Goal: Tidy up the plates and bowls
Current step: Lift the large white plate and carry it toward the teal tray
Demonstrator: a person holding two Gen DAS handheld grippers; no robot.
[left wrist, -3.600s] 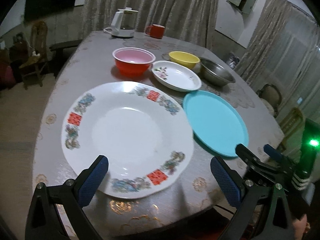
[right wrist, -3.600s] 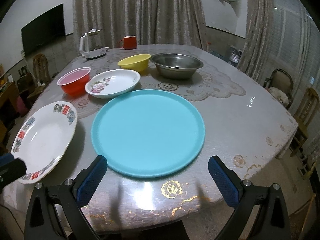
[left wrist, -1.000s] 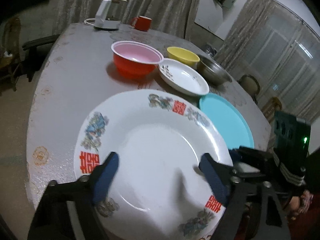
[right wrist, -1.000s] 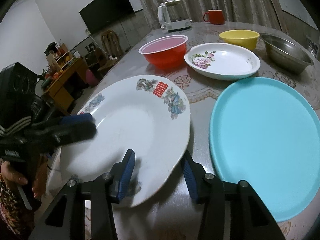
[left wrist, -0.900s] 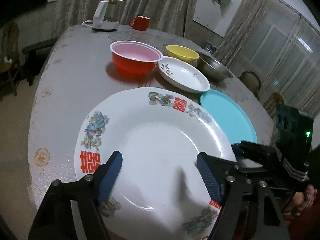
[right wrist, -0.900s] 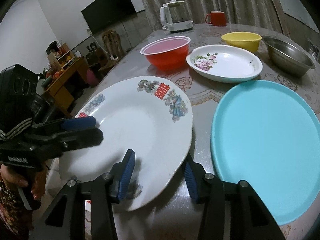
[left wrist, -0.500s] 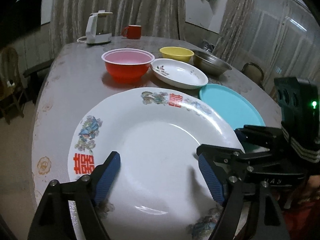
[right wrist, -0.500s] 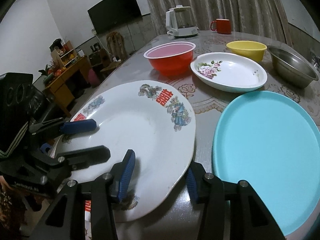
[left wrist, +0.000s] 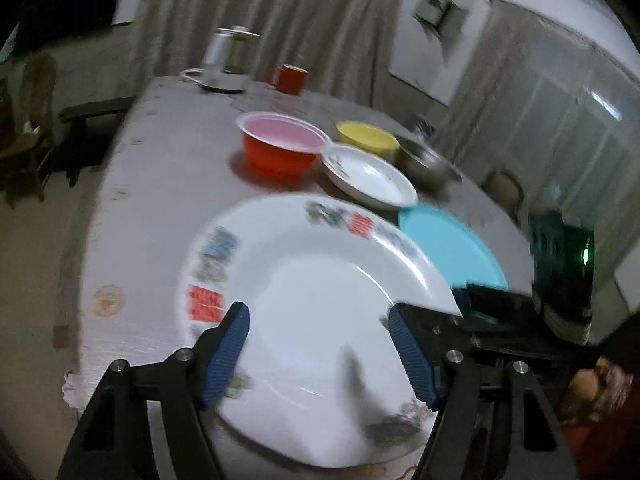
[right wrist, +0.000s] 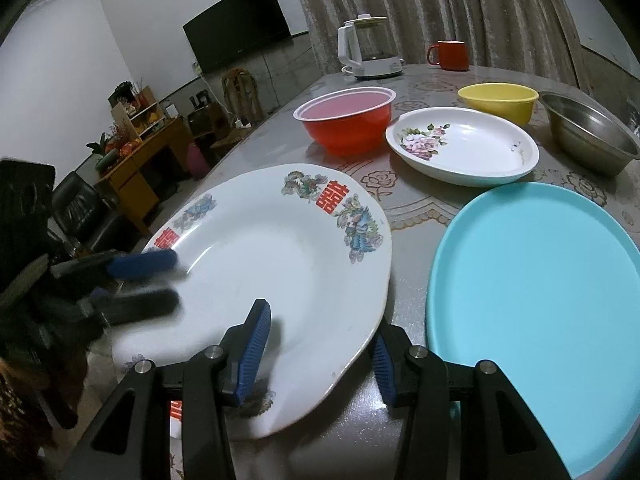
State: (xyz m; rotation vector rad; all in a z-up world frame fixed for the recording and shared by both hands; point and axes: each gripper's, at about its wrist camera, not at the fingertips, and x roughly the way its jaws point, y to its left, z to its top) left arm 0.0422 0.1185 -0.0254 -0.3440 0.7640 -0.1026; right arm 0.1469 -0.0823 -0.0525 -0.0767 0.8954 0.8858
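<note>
The right gripper [right wrist: 318, 354] clamps the near rim of the large white plate [right wrist: 280, 264], which is tilted just left of the blue plate [right wrist: 532, 304]. The left gripper [left wrist: 320, 354], its jaws just closing, straddles the plate's opposite rim; whether its pads press is unclear. Beyond stands a red bowl [right wrist: 346, 118].

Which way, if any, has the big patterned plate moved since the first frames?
Yes. The patterned plate has tipped up off the table, and its rim is now nearer the teal plate, which stayed put.
</note>
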